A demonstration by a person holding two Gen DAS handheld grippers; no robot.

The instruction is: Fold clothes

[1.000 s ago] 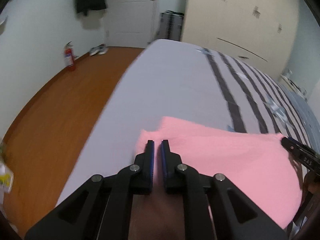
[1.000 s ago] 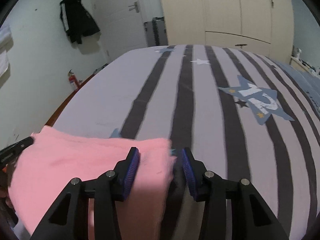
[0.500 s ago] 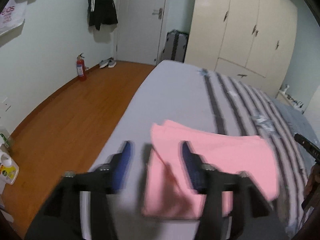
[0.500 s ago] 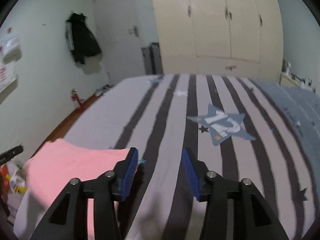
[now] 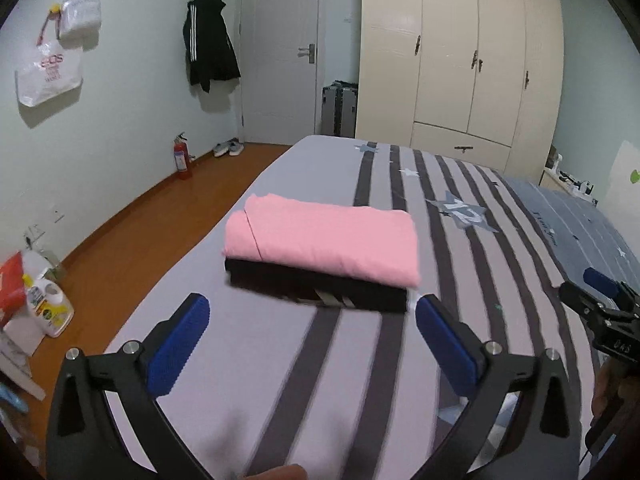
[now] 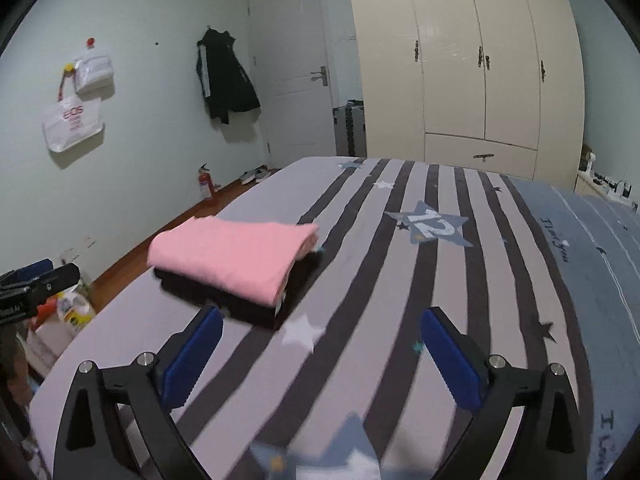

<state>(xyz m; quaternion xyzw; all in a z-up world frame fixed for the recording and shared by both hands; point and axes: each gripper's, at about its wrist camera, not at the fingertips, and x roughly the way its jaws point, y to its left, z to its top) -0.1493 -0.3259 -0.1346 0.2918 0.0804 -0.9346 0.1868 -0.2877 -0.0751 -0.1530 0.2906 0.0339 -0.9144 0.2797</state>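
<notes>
Both grippers — left (image 5: 312, 320), right (image 6: 320, 330) — hover level, jaws spread wide, short of the folded pink garment (image 5: 324, 240).

Left gripper (image 5: 312, 322) was held level, jaws spread wide, blue pads (image 5: 178, 344) facing each other, nothing between them. Right gripper (image 6: 320, 338) was likewise spread wide and empty, pads (image 6: 450, 360) apart. Each gripper showed at the edge of the other's view.

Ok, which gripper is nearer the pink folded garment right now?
Left, slightly. The left gripper faces the pink folded garment squarely, just short of it, open. The right gripper sits off its right end, also open and touching nothing.
</notes>
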